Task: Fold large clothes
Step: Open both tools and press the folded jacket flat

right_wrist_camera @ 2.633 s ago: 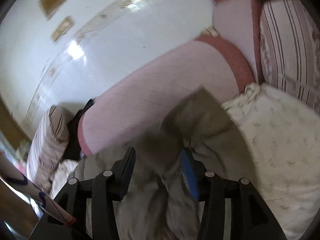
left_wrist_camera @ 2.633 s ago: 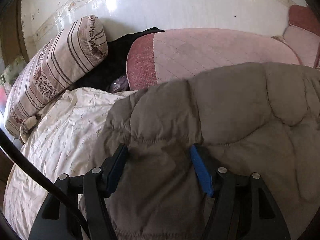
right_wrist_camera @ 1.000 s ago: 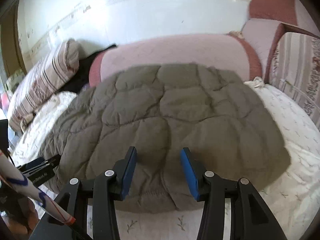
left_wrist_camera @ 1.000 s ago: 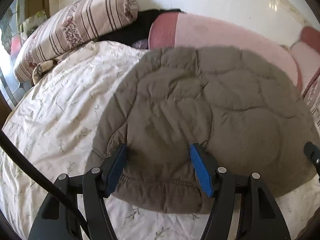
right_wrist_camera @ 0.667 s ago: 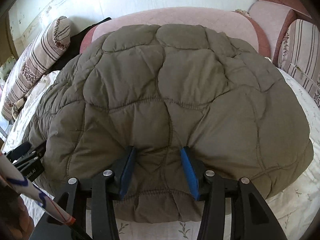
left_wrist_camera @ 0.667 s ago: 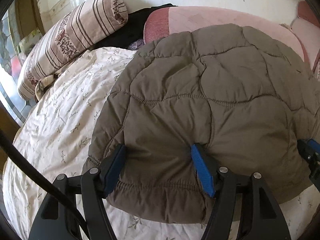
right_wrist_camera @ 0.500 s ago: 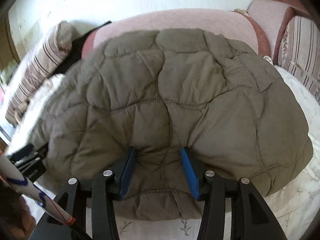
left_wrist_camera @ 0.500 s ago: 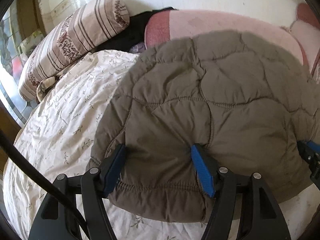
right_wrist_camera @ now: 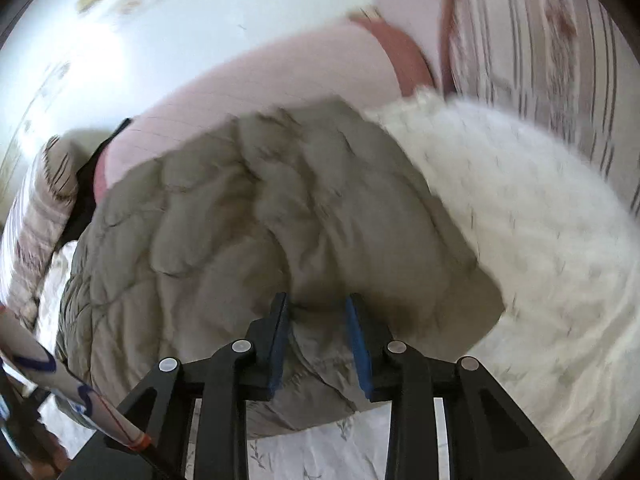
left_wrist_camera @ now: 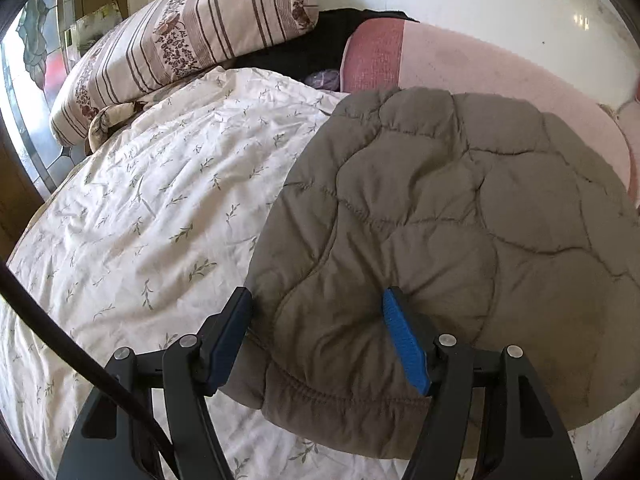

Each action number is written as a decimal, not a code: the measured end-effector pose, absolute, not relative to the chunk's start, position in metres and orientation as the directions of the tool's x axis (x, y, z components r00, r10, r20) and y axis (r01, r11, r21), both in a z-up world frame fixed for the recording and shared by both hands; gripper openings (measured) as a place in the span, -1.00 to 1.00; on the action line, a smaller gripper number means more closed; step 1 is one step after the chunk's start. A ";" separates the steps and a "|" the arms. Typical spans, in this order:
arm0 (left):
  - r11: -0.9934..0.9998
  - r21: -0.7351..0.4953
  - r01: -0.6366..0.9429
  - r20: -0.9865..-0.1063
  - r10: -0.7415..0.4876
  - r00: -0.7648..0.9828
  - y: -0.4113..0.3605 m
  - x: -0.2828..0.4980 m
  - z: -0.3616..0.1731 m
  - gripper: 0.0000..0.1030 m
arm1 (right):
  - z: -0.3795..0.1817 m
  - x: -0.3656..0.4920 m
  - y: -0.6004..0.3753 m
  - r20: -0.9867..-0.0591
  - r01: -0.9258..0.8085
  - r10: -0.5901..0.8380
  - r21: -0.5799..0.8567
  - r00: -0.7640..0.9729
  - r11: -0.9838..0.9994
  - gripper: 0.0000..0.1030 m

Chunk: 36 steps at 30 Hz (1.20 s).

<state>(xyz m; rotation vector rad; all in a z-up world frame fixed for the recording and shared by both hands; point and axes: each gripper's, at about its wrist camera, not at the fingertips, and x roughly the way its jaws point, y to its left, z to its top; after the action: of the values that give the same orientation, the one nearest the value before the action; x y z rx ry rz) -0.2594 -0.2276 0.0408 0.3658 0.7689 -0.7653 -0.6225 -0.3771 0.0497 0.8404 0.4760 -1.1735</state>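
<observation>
Fingers of right gripper (right_wrist_camera: 318,312) just closed, pinching quilted jacket (right_wrist_camera: 224,240); left gripper (left_wrist_camera: 316,312) grips its hem wide.

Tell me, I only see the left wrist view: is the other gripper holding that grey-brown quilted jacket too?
Observer: Yes. The right gripper has the quilted jacket hem bunched between its pads; its jaws have just been closing.
Operator: What lies past the jacket's far side?
Observer: Bare floral bedsheet, blurred in that view.
Operator: Anything beyond it?
Observer: A second striped pillow, beside the end of the pink cushion.
</observation>
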 end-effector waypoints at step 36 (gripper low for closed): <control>0.829 -0.070 0.555 -0.790 -0.386 0.477 -0.195 -0.206 0.041 0.40 | 0.023 -0.740 -0.390 -0.723 0.794 -0.602 0.563 0.338 -0.230 0.00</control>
<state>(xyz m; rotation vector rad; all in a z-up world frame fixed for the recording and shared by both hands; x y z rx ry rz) -0.2062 -0.1948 0.0414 0.2069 0.9064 -0.5800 -0.7397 -0.3905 0.0231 1.2452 0.2047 -1.3102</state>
